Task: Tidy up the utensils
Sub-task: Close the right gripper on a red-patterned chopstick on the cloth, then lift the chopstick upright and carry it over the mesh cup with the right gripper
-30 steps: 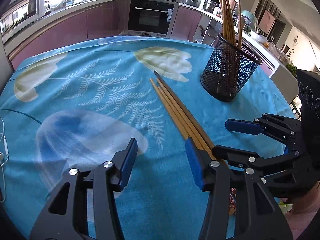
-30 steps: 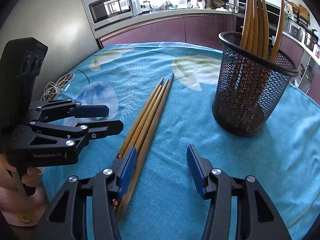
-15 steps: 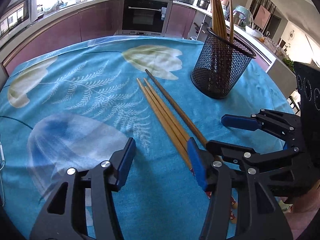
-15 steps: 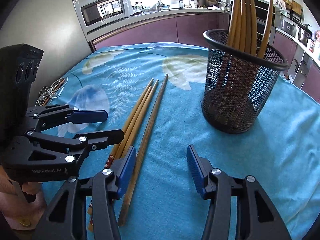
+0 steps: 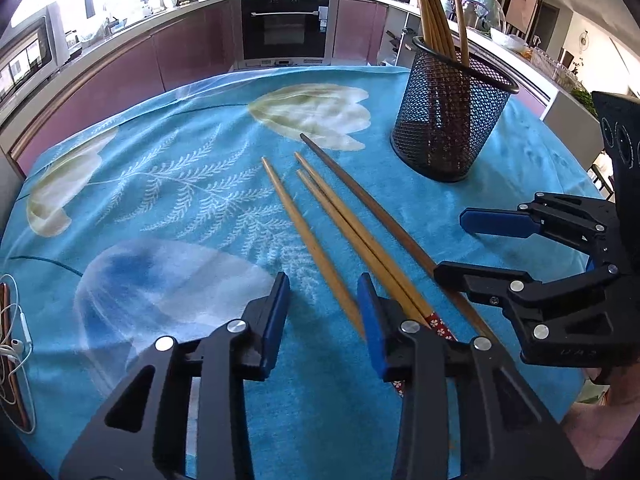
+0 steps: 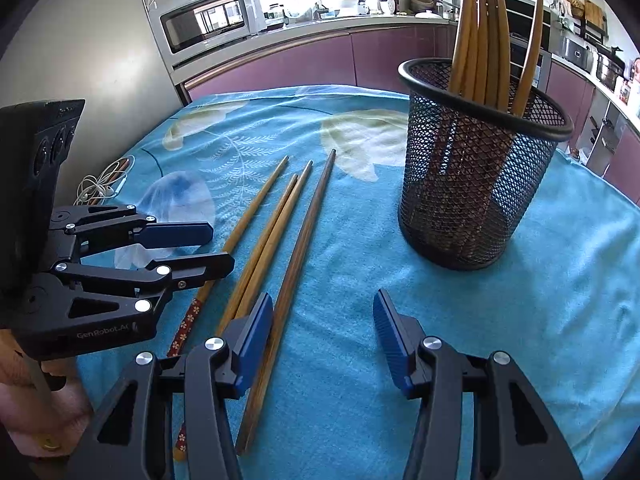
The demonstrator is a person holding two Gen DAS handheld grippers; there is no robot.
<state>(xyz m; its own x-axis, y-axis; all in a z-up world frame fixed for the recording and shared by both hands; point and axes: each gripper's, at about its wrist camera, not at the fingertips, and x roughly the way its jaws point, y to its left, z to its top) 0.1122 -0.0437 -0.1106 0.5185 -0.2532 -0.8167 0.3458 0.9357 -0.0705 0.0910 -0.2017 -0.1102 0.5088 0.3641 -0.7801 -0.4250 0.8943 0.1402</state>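
1. Four chopsticks point(image 5: 344, 232) lie flat on the worktop point(image 5: 168, 184), side by side, pointing away from me toward the cup point(image 5: 450, 120).
2. My left claw point(image 5: 322, 312) is closing. One stick point(image 5: 308, 236) runs in between its fingers, not pinched yet.
3. My right claw point(image 6: 322, 336) stands half open and empty. The dark stick point(image 6: 296, 256) is just inside its left finger.

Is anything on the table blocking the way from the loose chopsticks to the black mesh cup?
Nothing visible does. Only bare blue tablecloth lies between the loose chopsticks and the mesh cup, though the cup already holds several chopsticks.
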